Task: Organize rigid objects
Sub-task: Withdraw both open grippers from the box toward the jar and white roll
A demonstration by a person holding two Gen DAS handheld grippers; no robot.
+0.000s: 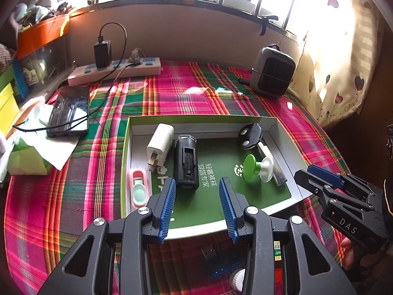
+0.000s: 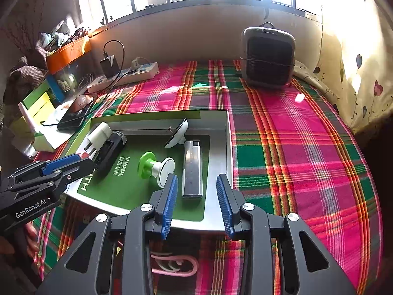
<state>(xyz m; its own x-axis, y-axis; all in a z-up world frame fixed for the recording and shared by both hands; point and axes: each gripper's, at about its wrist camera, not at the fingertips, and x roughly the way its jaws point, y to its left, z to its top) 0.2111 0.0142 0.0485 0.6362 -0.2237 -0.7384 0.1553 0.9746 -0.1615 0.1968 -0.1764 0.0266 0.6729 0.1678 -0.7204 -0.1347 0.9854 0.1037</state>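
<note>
Both grippers hang part-open and empty over a shallow box already filled with small hard objects.

The left gripper (image 1: 197, 186) and right gripper (image 2: 197, 184) each show blue ribbed pads standing apart with nothing between them, at the lower centre of their own views. The white cardboard box with a green printed floor (image 1: 278, 127) sits mid-frame on the pink and green plaid cloth (image 2: 307, 147), and its contents lie side by side, which looks like deliberate sorting: a white plug adapter (image 1: 159, 145), a black cylindrical case (image 1: 186, 163), a green and white knob (image 2: 157, 166) and a silver lighter (image 2: 192, 169). Only the left wrist view shows the pink and mint clip (image 1: 139, 188) at the box's left edge and a black phone (image 1: 70, 109) at middle left; only the right wrist view shows pink cord (image 2: 172, 265) under its gripper.
</note>
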